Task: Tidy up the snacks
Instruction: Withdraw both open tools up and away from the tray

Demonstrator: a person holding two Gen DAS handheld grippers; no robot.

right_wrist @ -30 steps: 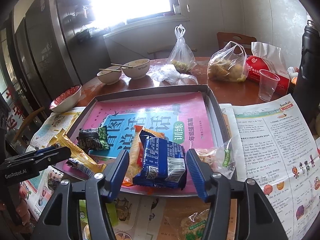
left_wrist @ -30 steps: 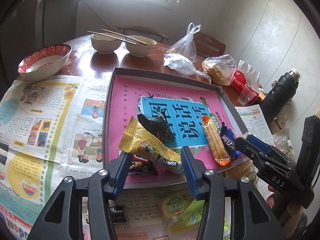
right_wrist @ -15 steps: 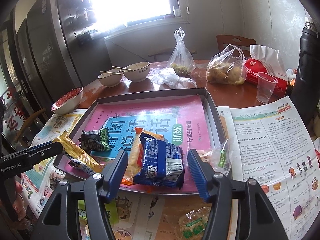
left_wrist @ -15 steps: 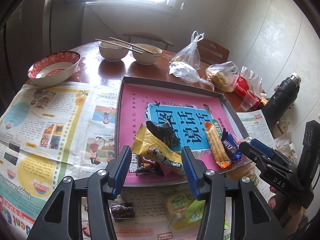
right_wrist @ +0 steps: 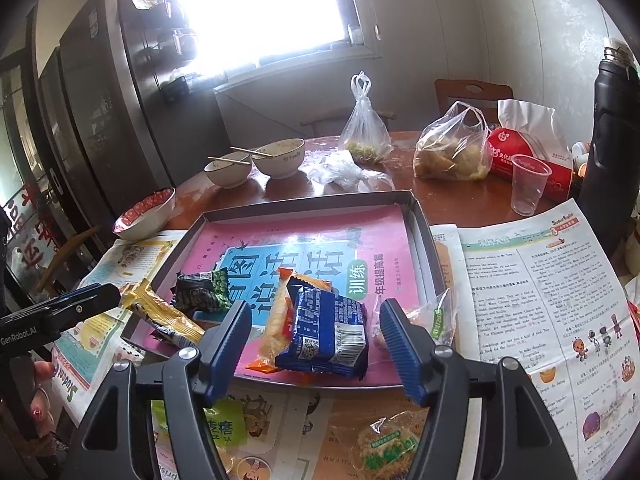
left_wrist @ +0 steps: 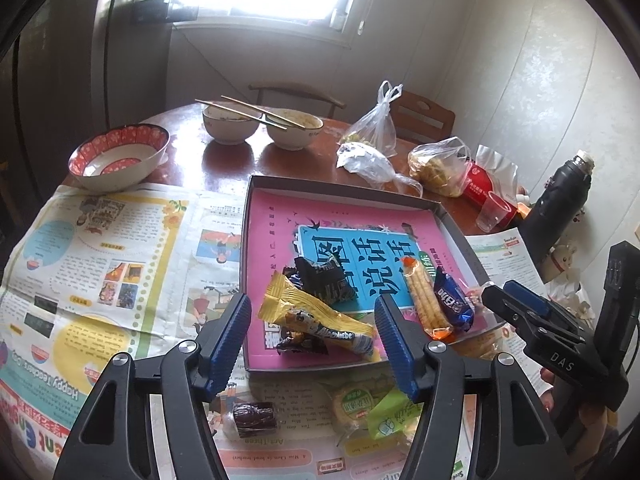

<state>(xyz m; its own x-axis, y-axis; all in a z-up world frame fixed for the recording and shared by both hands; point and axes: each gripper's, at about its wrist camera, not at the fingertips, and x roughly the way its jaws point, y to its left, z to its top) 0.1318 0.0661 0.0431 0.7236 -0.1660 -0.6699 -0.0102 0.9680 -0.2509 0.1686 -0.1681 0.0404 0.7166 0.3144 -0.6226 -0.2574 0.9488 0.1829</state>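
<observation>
**Left wrist view: both grippers open over the snack tray**

We hold our left gripper with jaws apart, just widened, framing the yellow wafer packet without pressing it. Our right gripper also has its jaws spread, just widened, around the blue biscuit packet, pads clear of it. Both snacks lie in the grey tray on its pink book. More snacks sit on the newspaper outside the tray.

Left tongs: jaws just opened wider, clear of the yellow wrapper lying in the tray.
Right tongs: jaws just opened wider around the blue packet, pads clear of it.
</observation>
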